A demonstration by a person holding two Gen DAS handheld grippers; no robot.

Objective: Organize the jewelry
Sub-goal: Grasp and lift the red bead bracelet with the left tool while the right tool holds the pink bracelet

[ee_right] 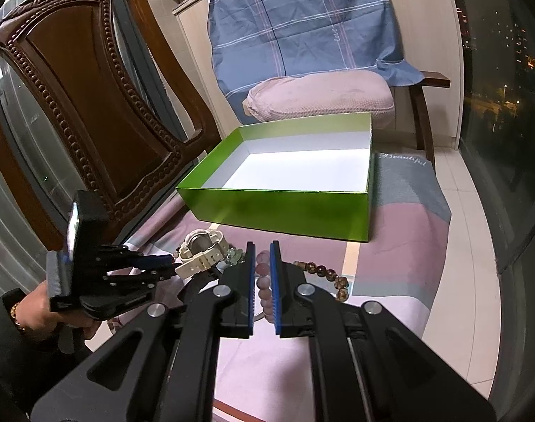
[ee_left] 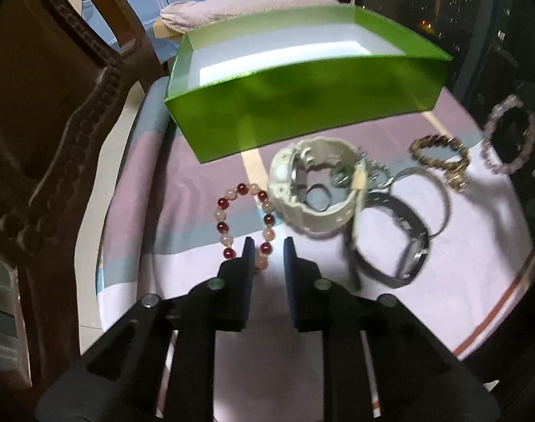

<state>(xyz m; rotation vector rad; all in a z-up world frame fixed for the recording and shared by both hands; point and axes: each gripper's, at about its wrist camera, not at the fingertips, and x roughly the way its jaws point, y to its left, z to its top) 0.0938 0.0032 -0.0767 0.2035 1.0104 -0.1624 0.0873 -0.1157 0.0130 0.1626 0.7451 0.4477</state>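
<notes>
Two grippers hover over the jewelry: left gripper (ee_left: 267, 246), jaws nearly closed and empty, has the red-and-pink bead bracelet (ee_left: 244, 221) at its tips (nearer hand), green box (ee_left: 302, 112) beyond, while right gripper (ee_right: 262, 249), clenched, holds nothing

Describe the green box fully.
The green box is an open, lidless rectangular tray that looks like glossy card: bright green outside, white inside, with nothing in it. It sits flat on the striped cloth behind the jewelry, in front of a cushioned chair. Neither gripper touches it.
</notes>
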